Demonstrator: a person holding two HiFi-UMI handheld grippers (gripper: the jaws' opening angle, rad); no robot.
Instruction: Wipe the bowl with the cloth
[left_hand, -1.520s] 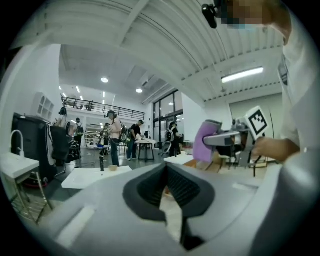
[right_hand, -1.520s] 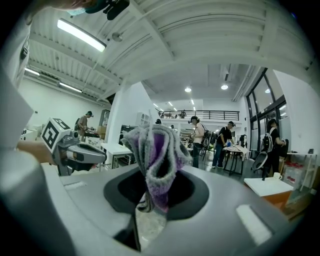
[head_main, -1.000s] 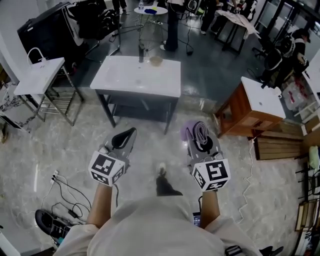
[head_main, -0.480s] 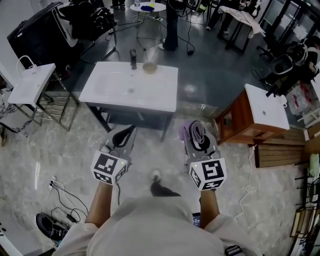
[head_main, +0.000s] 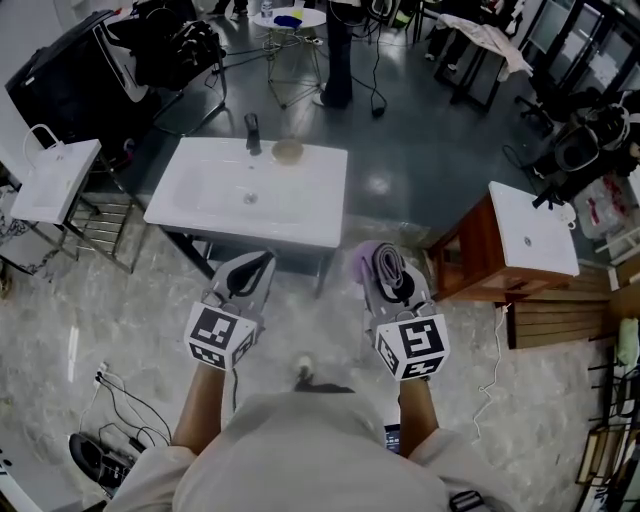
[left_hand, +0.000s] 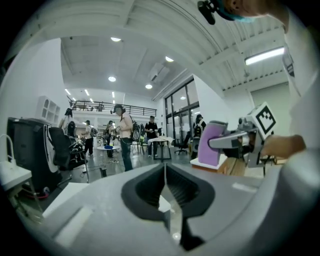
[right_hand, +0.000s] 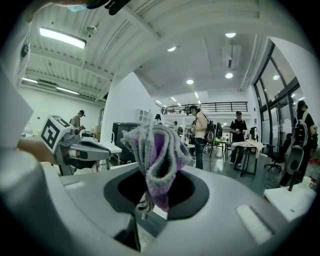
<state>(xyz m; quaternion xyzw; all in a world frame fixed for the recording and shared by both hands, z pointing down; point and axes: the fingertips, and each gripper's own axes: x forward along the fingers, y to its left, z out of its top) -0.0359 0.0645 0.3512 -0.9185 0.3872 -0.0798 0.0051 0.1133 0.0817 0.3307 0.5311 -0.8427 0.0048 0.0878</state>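
Cloth (right_hand: 159, 160): purple, grey fuzzy edges. Left tool (head_main: 255, 268), right tool (head_main: 390, 272): grey bodies, black jaw recesses. Marker cubes (head_main: 216, 335): white, black square patterns. Bowl (head_main: 288, 150): tan. Table (head_main: 320, 225): white. Cabinet (head_main: 478, 252): brown, white top. Floor (head_main: 120, 300): marbled grey-white.

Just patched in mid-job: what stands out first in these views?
The purple cloth bunched in the right hand-held gripper, low in the head view. Ahead stands a white sink with a small bowl on its far rim beside the tap. The left hand-held gripper is shut and empty.
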